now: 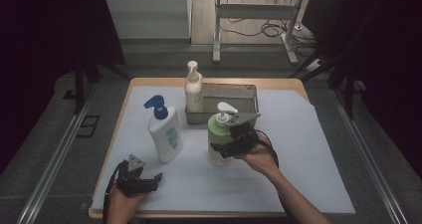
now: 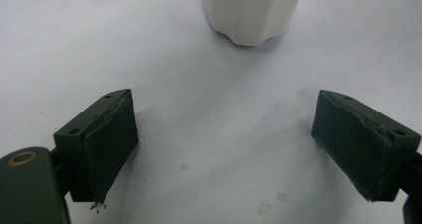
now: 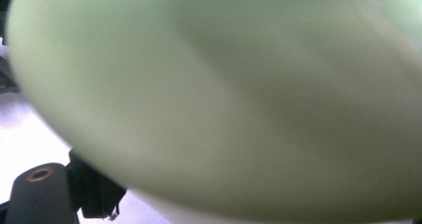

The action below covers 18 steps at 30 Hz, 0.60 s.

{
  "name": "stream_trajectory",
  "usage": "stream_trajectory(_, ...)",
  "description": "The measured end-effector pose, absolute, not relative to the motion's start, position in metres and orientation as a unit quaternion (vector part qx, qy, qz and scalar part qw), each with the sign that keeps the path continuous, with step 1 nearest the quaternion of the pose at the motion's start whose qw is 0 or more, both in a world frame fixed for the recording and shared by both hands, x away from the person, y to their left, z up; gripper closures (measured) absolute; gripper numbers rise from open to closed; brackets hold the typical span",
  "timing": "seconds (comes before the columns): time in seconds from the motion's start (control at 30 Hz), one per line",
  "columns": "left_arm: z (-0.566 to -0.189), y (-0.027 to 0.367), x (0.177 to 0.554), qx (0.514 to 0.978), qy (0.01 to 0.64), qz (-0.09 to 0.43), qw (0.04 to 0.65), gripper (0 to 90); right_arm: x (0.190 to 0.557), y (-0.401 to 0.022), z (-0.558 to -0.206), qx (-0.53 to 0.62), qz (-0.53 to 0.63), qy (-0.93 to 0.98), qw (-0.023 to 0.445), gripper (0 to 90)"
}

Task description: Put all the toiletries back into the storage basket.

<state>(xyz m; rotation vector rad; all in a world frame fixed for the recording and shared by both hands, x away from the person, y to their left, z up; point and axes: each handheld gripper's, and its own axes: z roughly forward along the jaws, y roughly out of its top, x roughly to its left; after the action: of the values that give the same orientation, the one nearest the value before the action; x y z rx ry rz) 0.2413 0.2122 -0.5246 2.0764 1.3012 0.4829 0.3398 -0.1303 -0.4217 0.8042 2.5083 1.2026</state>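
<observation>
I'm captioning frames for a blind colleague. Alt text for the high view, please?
The right hand-held gripper grips a green pump bottle standing on the table, before a metal tray. Two white pump bottles stand leftward.

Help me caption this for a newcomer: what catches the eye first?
The pale green pump bottle near the table's middle, with the right gripper around it. Left of it stands a white pump bottle with a blue pump; behind, a cream pump bottle at a metal tray. The left gripper rests open at the near edge.
</observation>
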Motion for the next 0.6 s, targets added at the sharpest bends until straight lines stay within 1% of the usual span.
stream_trajectory(0.6, -0.525, 0.212, 0.241, 0.787, 0.495, 0.183, 0.318, 10.7, 0.353, -0.129, -0.384, 0.287, 0.411, 0.854, 0.139, 12.6)
